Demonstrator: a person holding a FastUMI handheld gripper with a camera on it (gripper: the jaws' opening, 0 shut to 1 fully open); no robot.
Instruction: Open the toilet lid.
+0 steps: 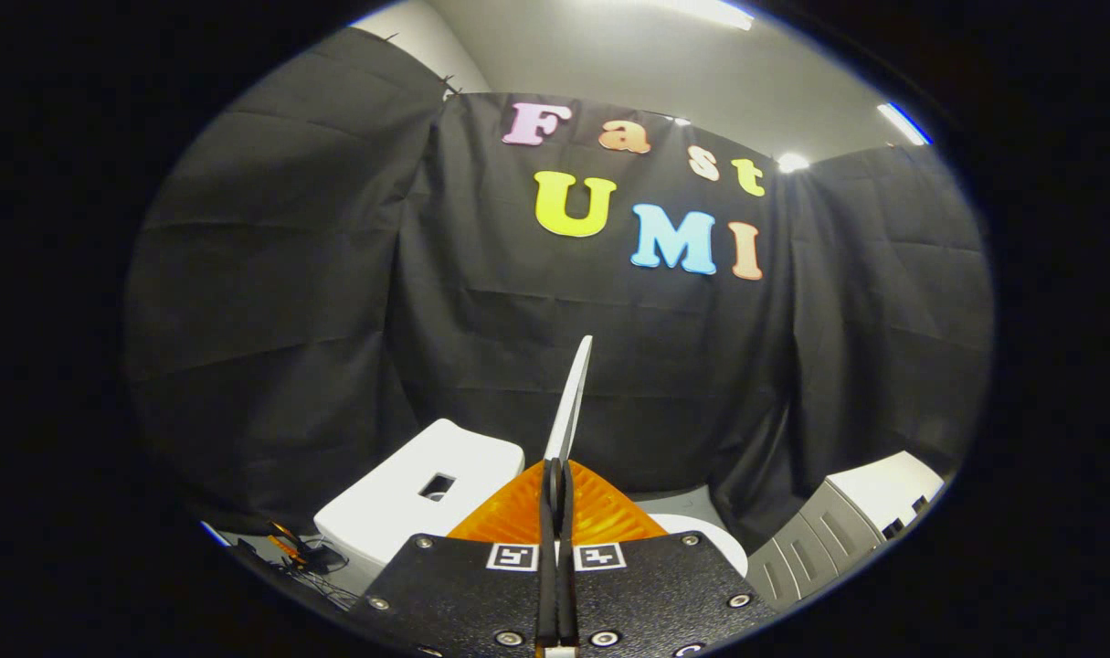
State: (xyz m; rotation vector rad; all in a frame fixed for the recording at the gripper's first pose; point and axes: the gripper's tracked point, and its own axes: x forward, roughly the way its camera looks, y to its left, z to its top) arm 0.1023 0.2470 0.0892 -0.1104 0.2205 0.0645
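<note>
Gripper (555,498) body sits closest, dark plate with screws and two square marker tags, fingers running forward up the middle. Fingers pressed nearly together, only a thin slit between them. Toilet lid (570,402) rises edge-on straight out of that slit, a thin white blade standing close to vertical, slightly tilted right at the top. Looks pinched between both fingers at its lower edge; contact itself is tight but partly masked by the finger bodies.

Toilet tank (408,498) is white, just left of the fingers and beyond them, with a rectangular cutout in its top face. Curved white toilet rim (712,537) peeks out right of the gripper plate. Cables (301,553) lie on the floor left of the tank. Grey cabinet (824,535) with a white top stands further right, against the cloth. Black cloth wall (271,302) behind everything, creased; ceiling lights (902,123) above it.
</note>
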